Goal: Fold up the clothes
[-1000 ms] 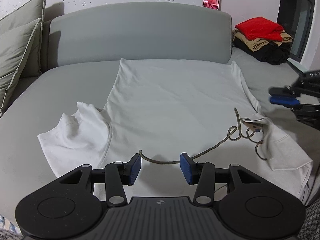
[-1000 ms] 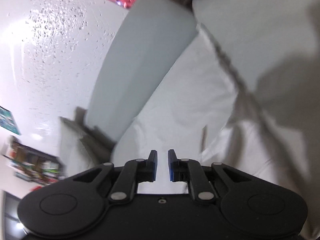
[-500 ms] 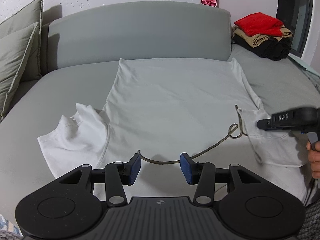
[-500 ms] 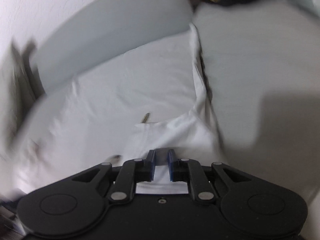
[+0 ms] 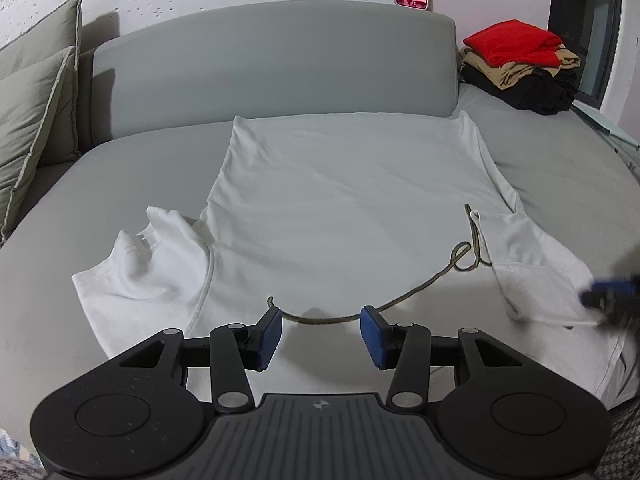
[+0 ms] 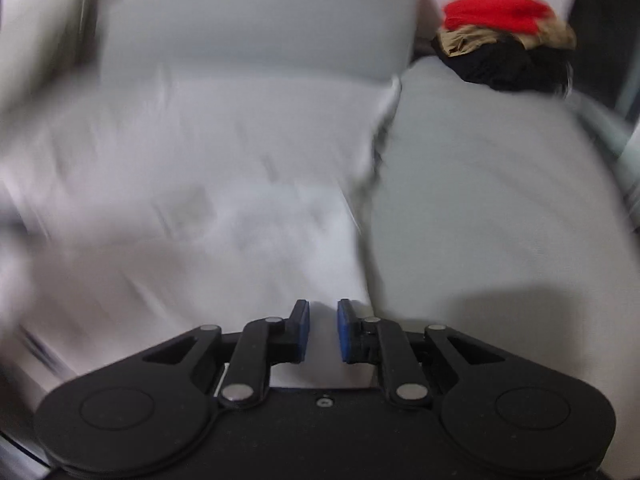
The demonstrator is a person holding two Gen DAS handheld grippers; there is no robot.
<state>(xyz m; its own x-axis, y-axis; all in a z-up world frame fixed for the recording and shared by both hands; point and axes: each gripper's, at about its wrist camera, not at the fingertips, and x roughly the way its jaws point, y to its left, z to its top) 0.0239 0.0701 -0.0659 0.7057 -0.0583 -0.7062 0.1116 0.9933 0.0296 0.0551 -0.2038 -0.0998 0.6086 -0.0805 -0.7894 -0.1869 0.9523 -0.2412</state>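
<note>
Left wrist view: white hoodie [image 5: 344,216] lay flat on grey sofa [image 5: 280,64], left gripper [image 5: 320,330] jaws apart over near drawstring [image 5: 400,300]. Right gripper [image 6: 323,330] jaws nearly together, narrow gap, above hoodie's right sleeve [image 5: 536,264], nothing clamped.

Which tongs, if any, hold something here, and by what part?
Left tongs stand open above the white hoodie, holding nothing. Right tongs are nearly shut at the hoodie's right sleeve; motion blur hides whether they pinch it.
</note>
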